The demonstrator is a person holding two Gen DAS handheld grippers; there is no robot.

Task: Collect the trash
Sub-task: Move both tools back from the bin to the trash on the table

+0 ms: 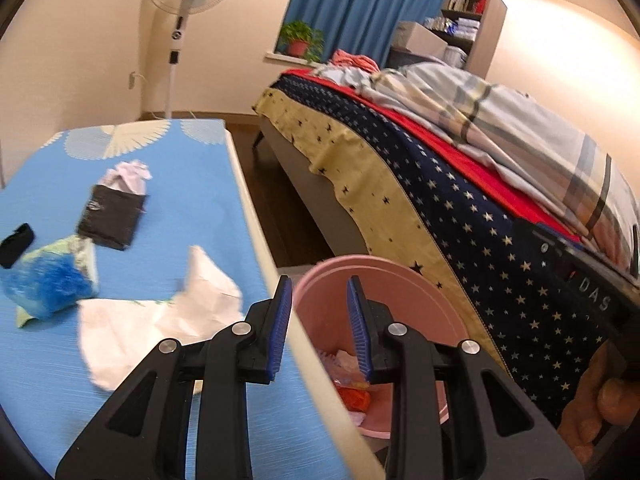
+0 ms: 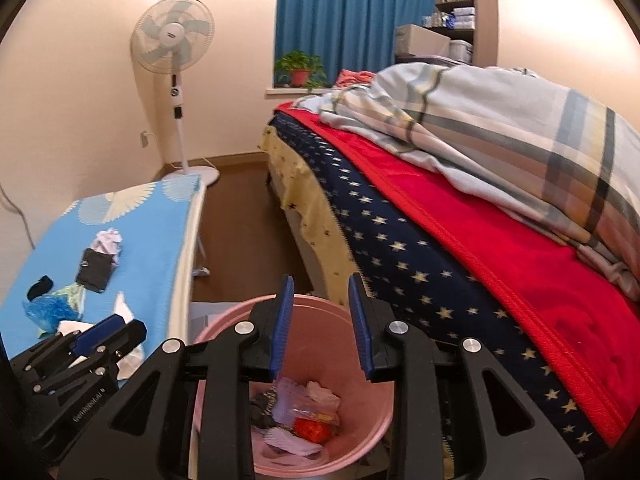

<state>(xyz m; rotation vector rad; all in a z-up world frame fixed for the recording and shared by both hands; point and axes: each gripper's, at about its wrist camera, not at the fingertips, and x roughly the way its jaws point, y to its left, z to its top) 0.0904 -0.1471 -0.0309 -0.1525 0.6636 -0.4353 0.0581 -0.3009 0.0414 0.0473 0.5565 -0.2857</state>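
left gripper (image 2: 105, 330) seen only from right wrist, jaws apart, empty

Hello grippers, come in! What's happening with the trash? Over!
Both grippers, left and right, open and empty. Pink bin part filled. White paper on blue table waiting. Nothing blocking.

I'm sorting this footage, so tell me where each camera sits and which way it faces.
Left wrist: on the left tool, open over the table's edge, facing white paper; a hand shows.
Right wrist: on the right tool, open above the pink bin; the left tool shows.
Both share bin, table, bed, fan.
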